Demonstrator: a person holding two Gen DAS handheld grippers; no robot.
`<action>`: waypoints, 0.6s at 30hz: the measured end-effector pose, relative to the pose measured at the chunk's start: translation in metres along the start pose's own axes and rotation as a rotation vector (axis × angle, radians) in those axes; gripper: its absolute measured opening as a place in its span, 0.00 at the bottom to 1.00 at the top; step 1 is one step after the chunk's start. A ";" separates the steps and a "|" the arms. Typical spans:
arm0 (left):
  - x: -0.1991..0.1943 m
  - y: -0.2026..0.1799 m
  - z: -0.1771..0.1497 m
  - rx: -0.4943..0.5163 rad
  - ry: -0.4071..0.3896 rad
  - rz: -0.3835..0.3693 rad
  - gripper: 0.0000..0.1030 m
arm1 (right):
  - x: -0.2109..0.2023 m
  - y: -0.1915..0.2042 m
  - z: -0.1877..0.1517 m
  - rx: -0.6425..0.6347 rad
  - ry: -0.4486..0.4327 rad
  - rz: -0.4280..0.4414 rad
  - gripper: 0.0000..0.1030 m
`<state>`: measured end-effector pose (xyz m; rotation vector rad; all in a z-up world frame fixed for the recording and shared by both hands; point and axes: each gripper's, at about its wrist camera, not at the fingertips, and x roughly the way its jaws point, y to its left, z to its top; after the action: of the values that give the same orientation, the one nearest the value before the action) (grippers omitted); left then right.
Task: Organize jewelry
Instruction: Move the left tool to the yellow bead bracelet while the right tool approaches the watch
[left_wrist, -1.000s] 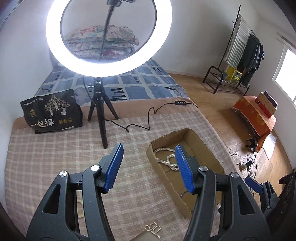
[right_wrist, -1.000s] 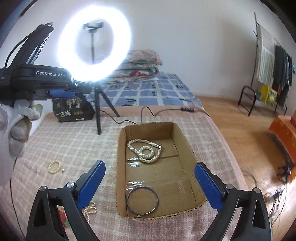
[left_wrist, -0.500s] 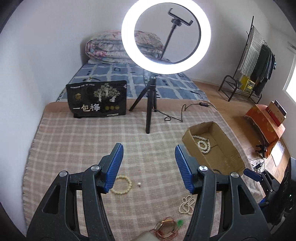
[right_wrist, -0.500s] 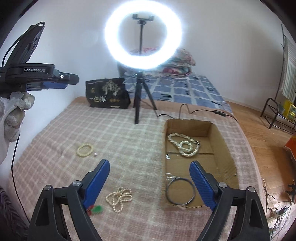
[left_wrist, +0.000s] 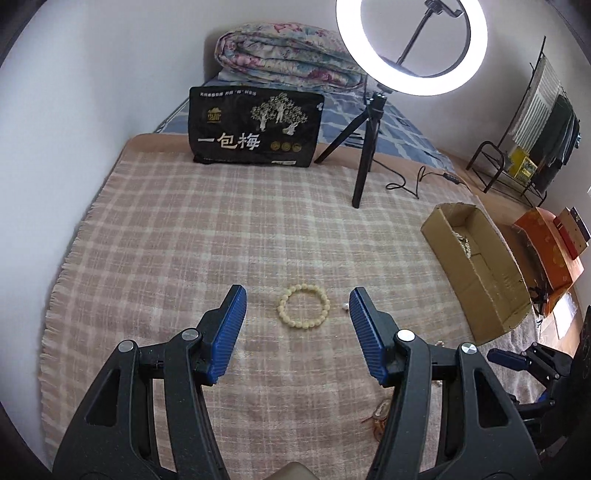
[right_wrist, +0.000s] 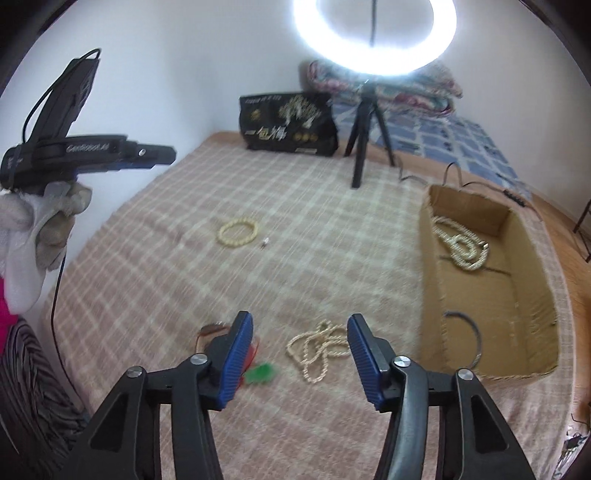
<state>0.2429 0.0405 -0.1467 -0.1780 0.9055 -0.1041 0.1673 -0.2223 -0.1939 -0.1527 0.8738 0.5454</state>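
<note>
Left gripper (left_wrist: 297, 306) parted, empty — bead bracelet (left_wrist: 303, 305) just ahead. Right gripper (right_wrist: 300, 334) closing, gripping nothing — pearl necklace (right_wrist: 320, 349) ahead between the fingers.

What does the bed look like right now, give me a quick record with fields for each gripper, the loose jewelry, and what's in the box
left gripper: open, empty, aimed at the bead bracelet
right gripper: jaws closing, nothing gripped, pearl necklace on the blanket ahead between the fingers
other loose pieces: small bead beside the bracelet; green piece by the right gripper
cardboard box: coiled pearl strand, dark ring
surface: plaid blanket
</note>
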 end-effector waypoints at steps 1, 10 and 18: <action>0.005 0.004 -0.001 -0.009 0.012 0.000 0.58 | 0.004 0.003 -0.002 -0.006 0.016 0.010 0.48; 0.052 0.020 -0.005 -0.056 0.101 0.007 0.58 | 0.031 0.018 -0.006 -0.028 0.093 0.071 0.41; 0.077 0.011 -0.009 -0.028 0.143 -0.007 0.58 | 0.050 0.018 -0.011 -0.012 0.157 0.101 0.34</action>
<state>0.2830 0.0372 -0.2133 -0.2013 1.0491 -0.1119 0.1762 -0.1915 -0.2374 -0.1644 1.0351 0.6396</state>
